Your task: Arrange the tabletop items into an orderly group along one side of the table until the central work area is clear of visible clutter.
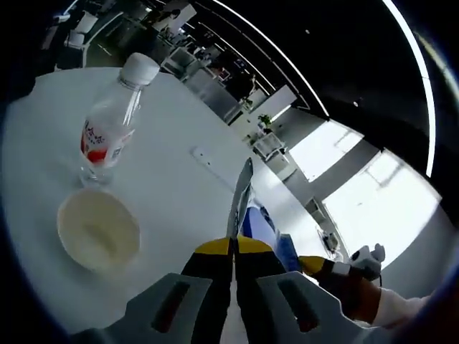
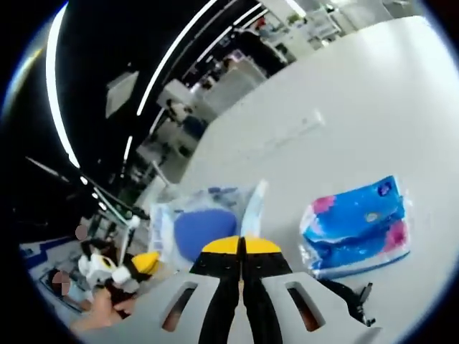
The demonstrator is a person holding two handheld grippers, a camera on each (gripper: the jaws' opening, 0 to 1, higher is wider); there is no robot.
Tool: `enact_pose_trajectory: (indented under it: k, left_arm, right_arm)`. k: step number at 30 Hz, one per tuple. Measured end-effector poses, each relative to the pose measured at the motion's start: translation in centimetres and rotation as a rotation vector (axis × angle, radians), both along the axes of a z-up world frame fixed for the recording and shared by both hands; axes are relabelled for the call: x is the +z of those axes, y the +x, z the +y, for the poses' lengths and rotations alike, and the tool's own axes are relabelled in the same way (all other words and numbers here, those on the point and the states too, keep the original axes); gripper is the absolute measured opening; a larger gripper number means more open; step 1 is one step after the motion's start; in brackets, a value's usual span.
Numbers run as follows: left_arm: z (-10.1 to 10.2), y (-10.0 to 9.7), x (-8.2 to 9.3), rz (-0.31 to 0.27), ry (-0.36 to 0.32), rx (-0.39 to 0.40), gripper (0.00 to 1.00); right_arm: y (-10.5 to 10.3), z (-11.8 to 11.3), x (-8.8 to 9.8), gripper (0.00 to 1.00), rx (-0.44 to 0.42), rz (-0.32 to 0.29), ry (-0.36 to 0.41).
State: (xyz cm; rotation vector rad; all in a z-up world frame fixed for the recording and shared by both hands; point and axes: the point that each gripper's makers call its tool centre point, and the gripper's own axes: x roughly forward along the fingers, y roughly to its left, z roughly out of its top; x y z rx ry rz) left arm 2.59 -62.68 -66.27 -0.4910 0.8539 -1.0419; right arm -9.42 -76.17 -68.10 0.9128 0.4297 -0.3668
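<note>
Both claws (left (image 1: 234,247), right (image 2: 242,247)) pinch clear packet (image 2: 215,215); tissue pack (image 2: 356,226) just beside right

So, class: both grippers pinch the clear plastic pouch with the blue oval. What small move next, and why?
Probably carry the clear plastic pouch toward the blue tissue pack and set it alongside: the right gripper and left gripper are both shut on its edges, holding it above the white table.

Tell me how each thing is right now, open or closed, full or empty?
Water bottle: upright, white cap on.
Bowl: upright, empty.
Clear pouch: pinched at its edge by both grippers.
Tissue pack: lying flat, sealed.
Left hand-held gripper: shut on pouch.
Right hand-held gripper: shut on pouch.
</note>
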Motion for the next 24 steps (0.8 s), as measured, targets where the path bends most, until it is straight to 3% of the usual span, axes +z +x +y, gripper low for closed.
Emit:
enact_pose_trajectory:
  k: [10,24]
  left_arm:
    - [-0.7,-0.3,-3.0,0.003,0.070,-0.016,0.00]
    - [-0.9,-0.2,-4.7,-0.005,0.127,-0.002,0.00]
  right_arm:
    - [-0.1,-0.1,-3.2,0.00,0.020,0.111,-0.026]
    - [0.0,-0.5,-3.8,0.00,0.056,0.187,-0.121]
